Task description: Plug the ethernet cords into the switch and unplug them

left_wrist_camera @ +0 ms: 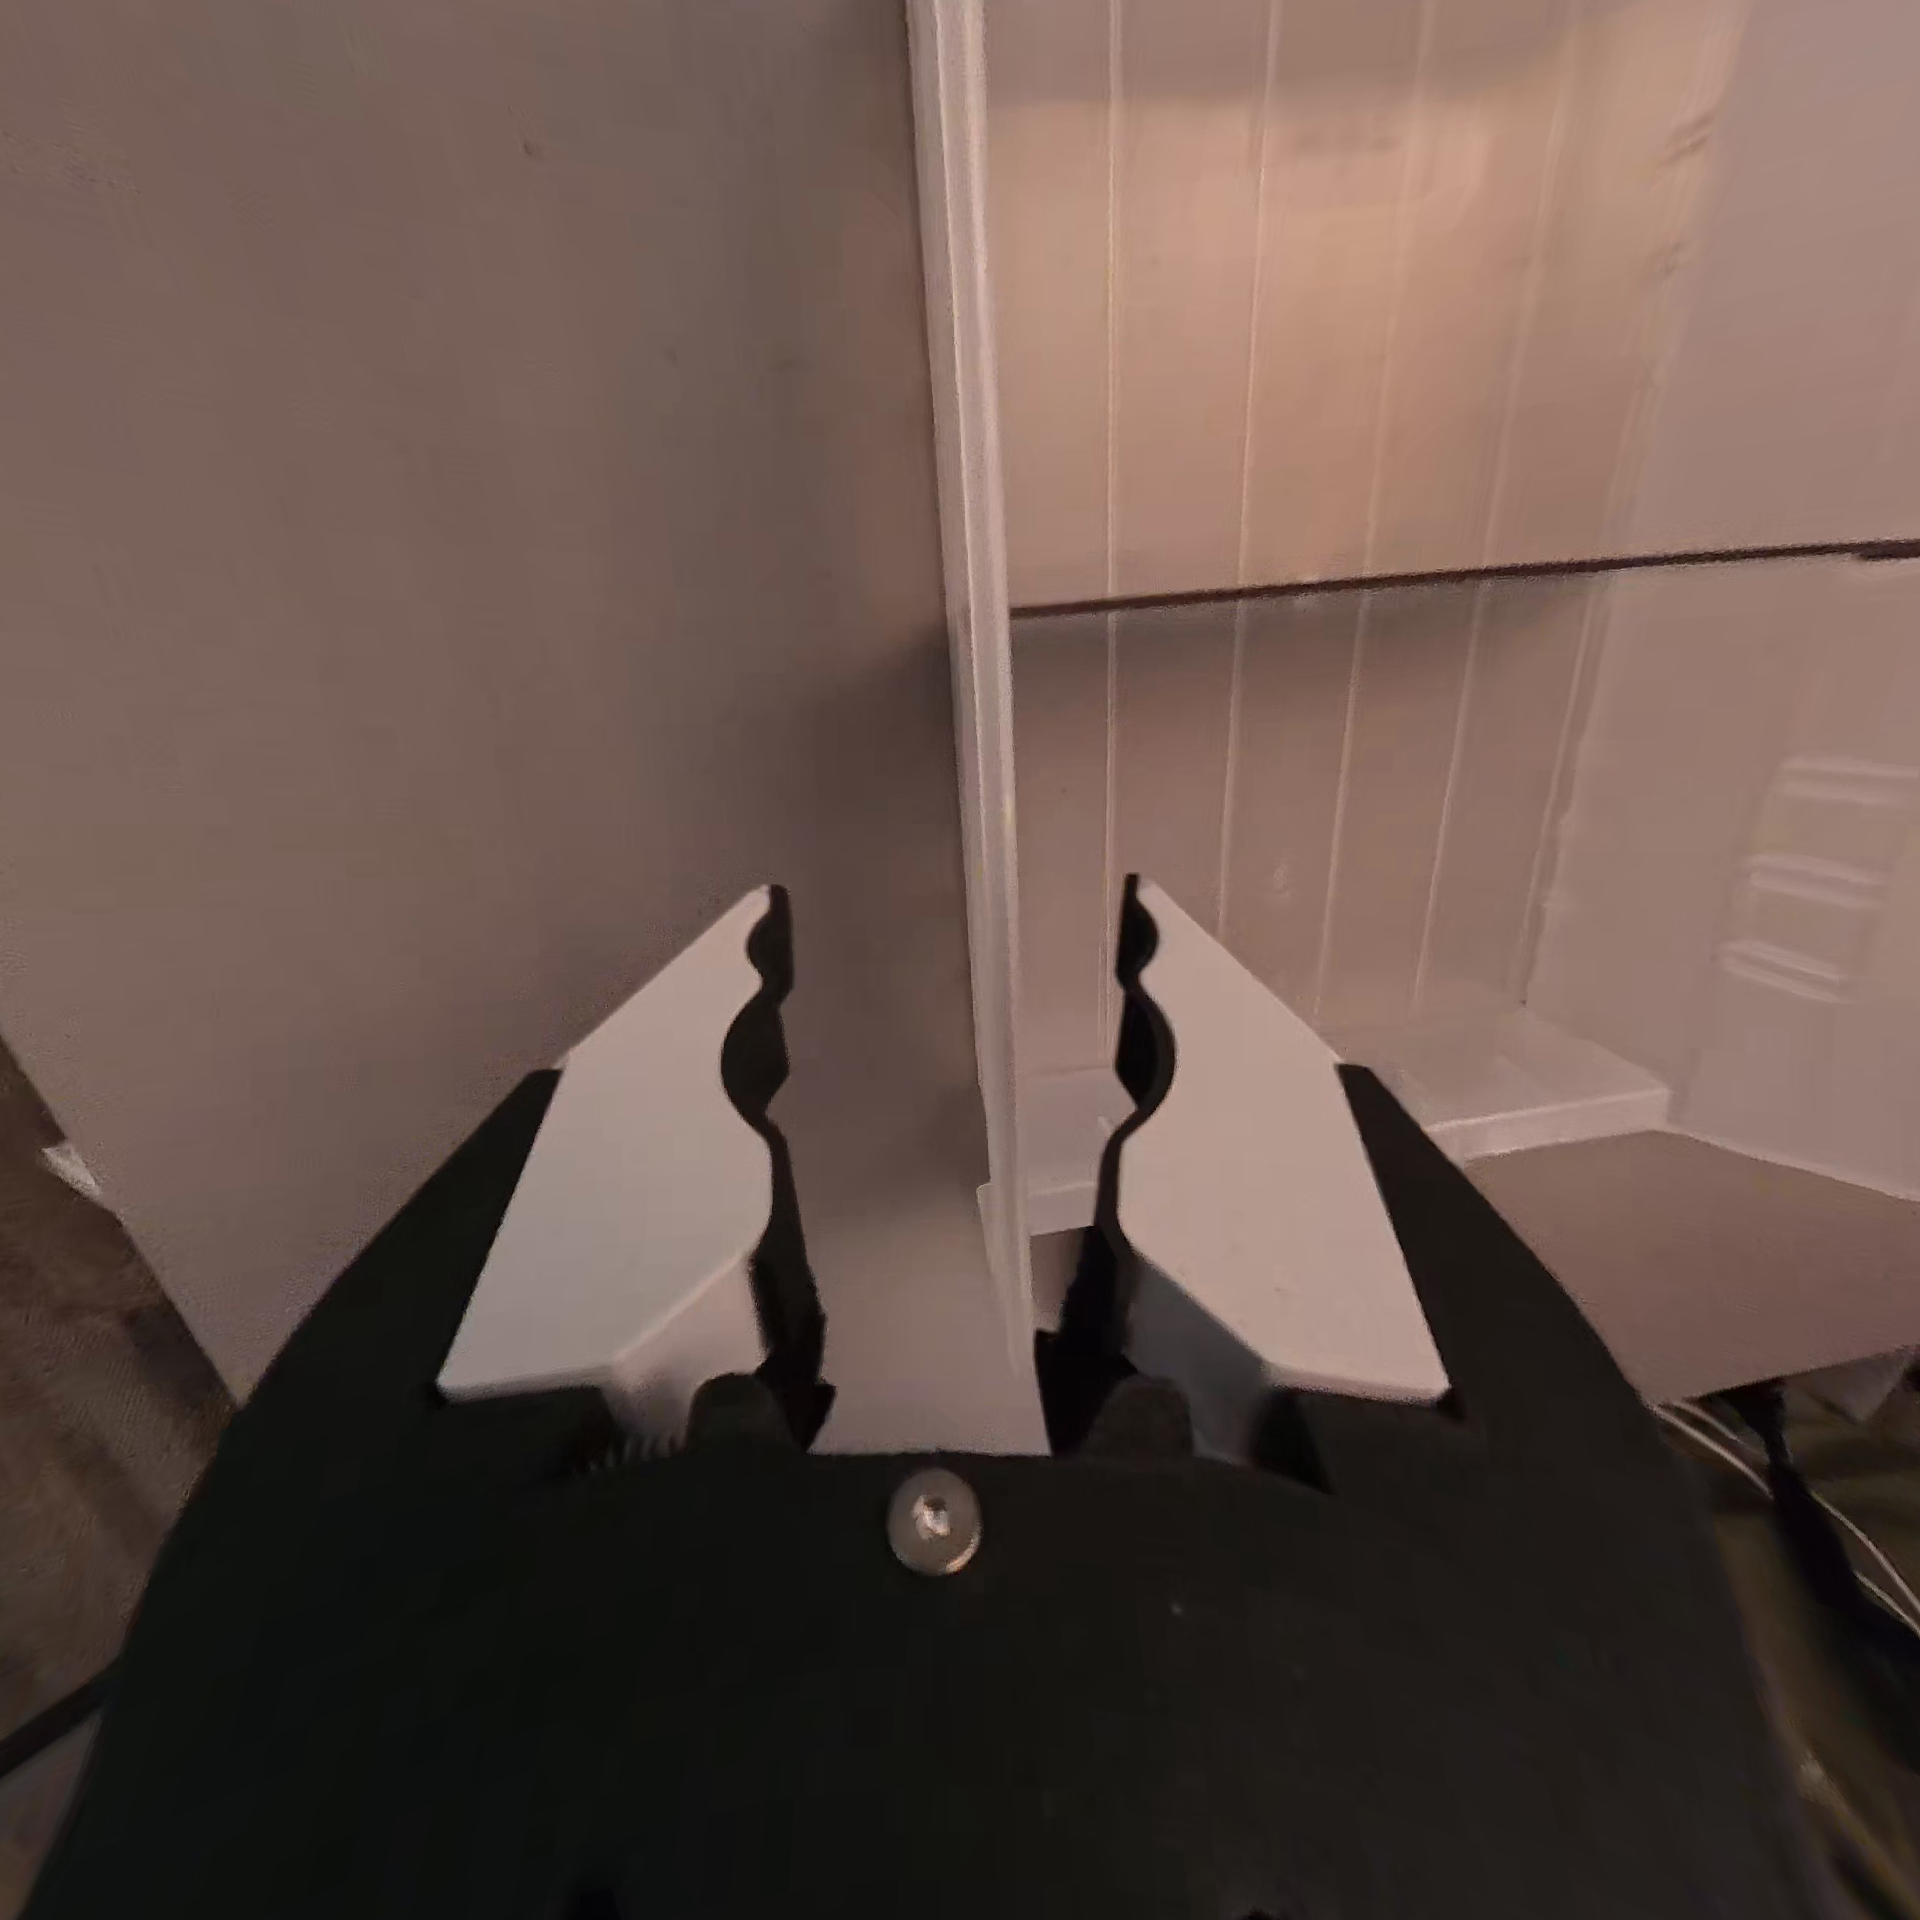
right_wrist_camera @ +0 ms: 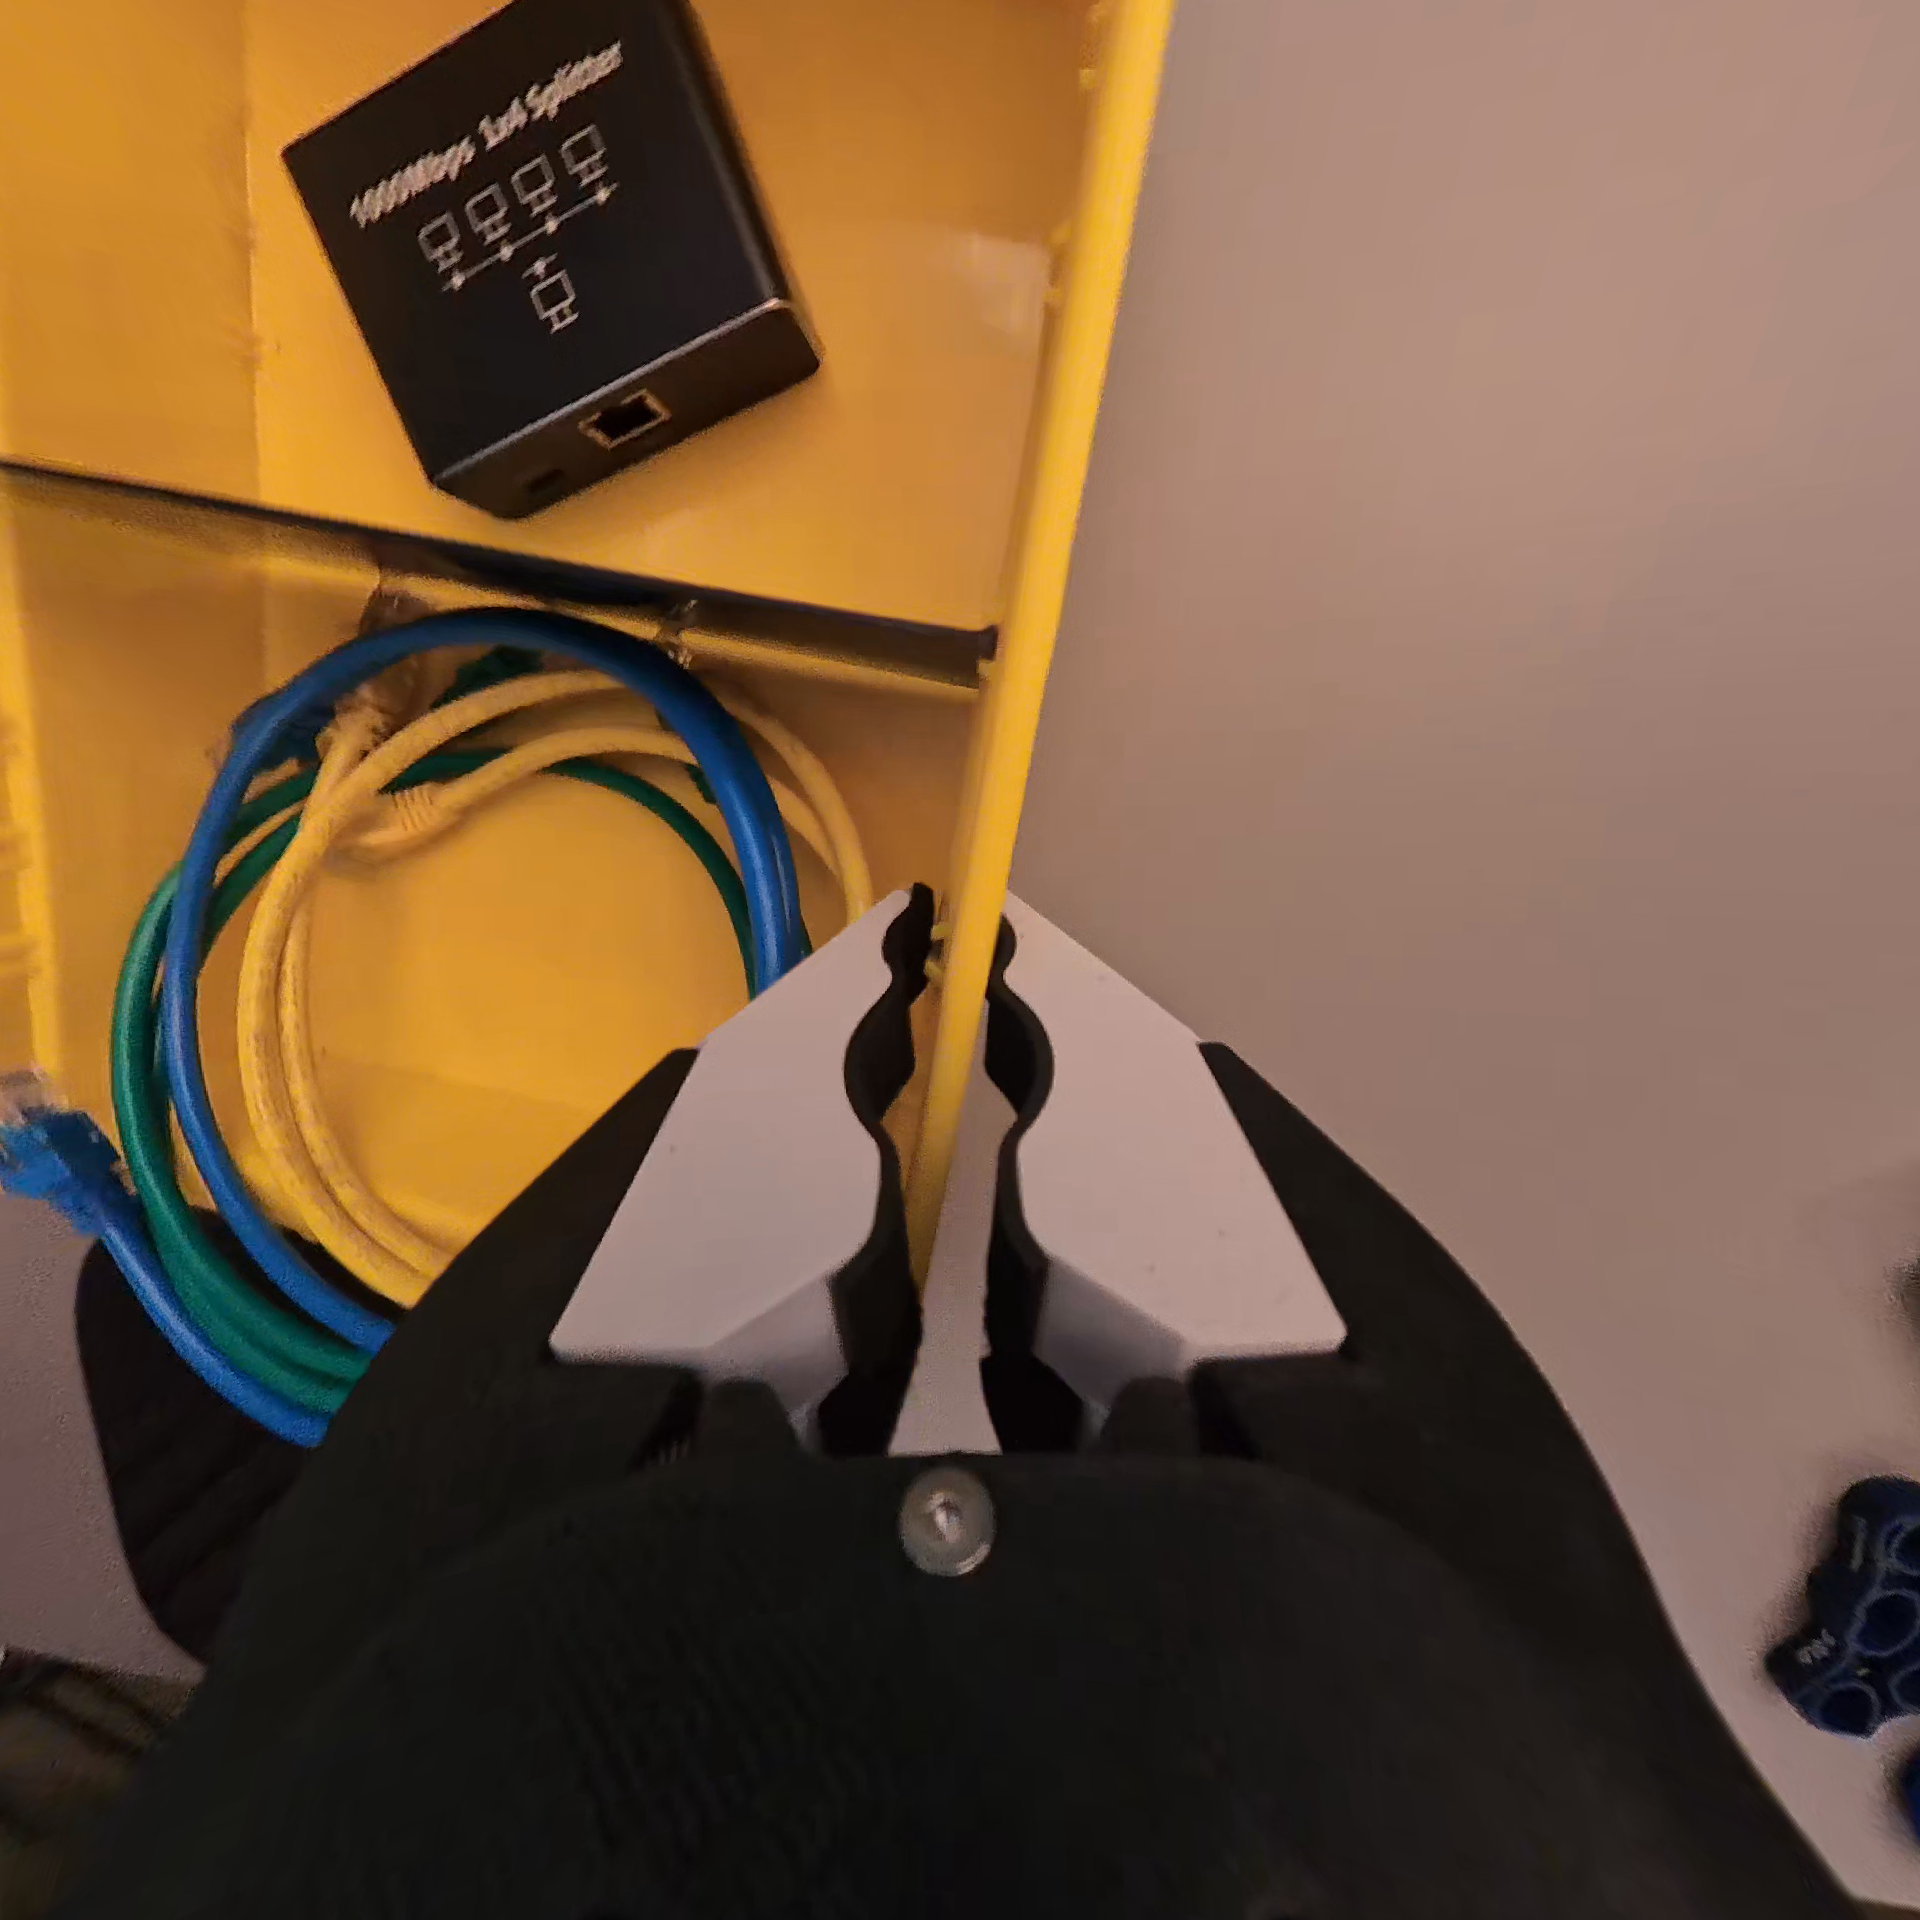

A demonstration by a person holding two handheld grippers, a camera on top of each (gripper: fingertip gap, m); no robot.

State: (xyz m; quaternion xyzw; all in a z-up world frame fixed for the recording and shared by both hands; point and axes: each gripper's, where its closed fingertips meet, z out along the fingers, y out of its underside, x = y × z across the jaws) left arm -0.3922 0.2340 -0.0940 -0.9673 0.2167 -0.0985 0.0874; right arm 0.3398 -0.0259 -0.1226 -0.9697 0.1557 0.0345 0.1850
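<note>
A black switch box (right_wrist_camera: 540,249) lies in the far compartment of a yellow bin (right_wrist_camera: 1049,520), one port facing me. In the near compartment lie coiled ethernet cords: blue (right_wrist_camera: 727,769), green (right_wrist_camera: 135,1091) and yellow (right_wrist_camera: 281,1039). A blue plug (right_wrist_camera: 52,1153) hangs over the bin's near left edge. My right gripper (right_wrist_camera: 961,914) is shut on the yellow bin's right wall. My left gripper (left_wrist_camera: 951,894) is open, with one finger on each side of the left wall of a translucent white bin (left_wrist_camera: 966,520). It holds nothing. No cord or switch shows in the left wrist view.
A dark divider (right_wrist_camera: 520,561) splits the yellow bin. A dark blue object with round holes (right_wrist_camera: 1860,1621) lies on the pale table (right_wrist_camera: 1455,623) at the lower right. The white bin has a divider (left_wrist_camera: 1455,587). Thin cables (left_wrist_camera: 1787,1475) run at its near right.
</note>
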